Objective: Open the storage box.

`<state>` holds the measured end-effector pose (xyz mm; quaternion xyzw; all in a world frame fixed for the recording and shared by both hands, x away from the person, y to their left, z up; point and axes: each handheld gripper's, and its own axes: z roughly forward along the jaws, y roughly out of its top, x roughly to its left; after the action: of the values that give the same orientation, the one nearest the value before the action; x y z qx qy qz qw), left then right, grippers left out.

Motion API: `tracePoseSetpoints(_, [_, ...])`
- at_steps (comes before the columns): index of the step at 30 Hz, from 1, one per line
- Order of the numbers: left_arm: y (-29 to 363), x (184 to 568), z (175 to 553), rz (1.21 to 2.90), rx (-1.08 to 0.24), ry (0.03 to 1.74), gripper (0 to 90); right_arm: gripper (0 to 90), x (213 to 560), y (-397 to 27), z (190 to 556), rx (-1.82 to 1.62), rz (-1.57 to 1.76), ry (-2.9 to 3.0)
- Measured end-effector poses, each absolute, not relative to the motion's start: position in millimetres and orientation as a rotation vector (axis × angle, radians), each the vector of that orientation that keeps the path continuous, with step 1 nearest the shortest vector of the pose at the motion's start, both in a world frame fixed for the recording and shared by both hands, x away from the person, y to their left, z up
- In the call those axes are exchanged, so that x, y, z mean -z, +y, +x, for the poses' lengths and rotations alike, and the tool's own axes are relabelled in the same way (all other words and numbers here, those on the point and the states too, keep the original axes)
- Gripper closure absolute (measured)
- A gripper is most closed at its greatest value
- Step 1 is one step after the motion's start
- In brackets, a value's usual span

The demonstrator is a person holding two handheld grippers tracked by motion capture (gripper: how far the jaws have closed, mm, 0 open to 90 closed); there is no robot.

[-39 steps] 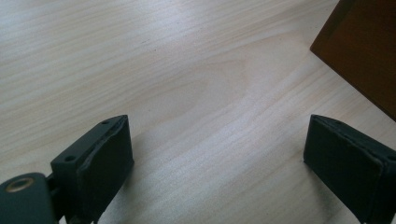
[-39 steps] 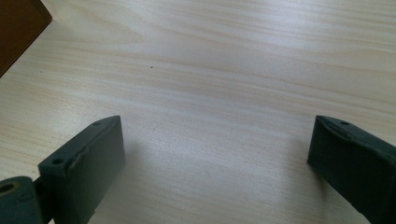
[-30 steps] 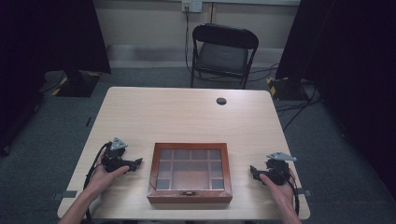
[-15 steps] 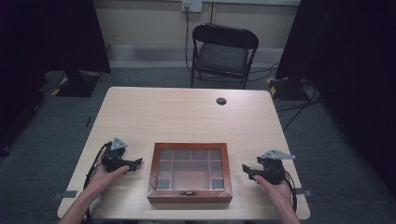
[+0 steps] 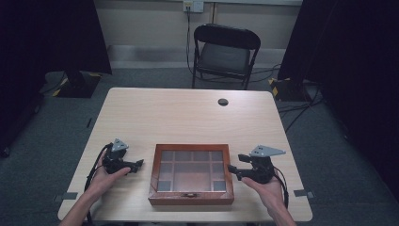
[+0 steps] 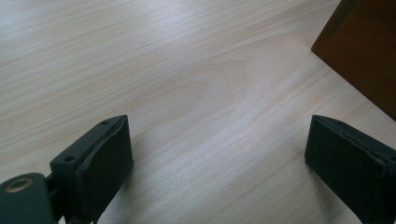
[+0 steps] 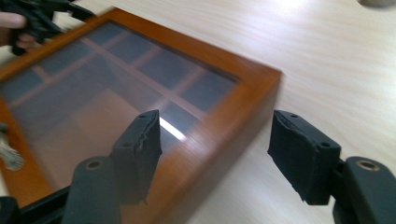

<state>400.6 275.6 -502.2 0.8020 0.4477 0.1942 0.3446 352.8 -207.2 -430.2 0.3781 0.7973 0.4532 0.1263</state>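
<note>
Straddling box [image 7: 140, 93] edge, right claw [image 7: 215, 154] closing, prob. untouched.

folding chair [image 5: 225, 52], wooden table [image 5: 179, 117], table grommet [image 5: 223, 101]

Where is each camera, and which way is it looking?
High view: sits above the person's side, looking forward and down on the table; both forearms, the left gripper and the right gripper show.
Left gripper view: rides on the left gripper, looking along its open jaws at bare tabletop and a corner of the wooden box.
Right gripper view: rides on the right gripper, looking over its jaws, which have just been closing with nothing gripped, at the box's glass lid.
Shared: all see the box.
</note>
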Motion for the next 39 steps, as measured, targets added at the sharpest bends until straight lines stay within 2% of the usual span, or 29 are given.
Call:
tracePoseSetpoints(6, [276,502,400,2.082,-0.506,1.165,6.8,40.7,416,-183,353,-1.393,0.957,2.410])
tracePoseSetpoints(11, [275,502,400,2.081,-0.506,1.165,6.9,50.7,408,-160,354,-1.471,0.864,2.500])
tracePoseSetpoints(25, [276,502,400,2.084,-0.506,1.165,6.9,74.1,426,-118,336,-1.500,0.640,2.796])
tracePoseSetpoints(39, [276,502,400,2.084,-0.506,1.164,6.9,79.3,441,-94,327,-1.418,0.500,2.904])
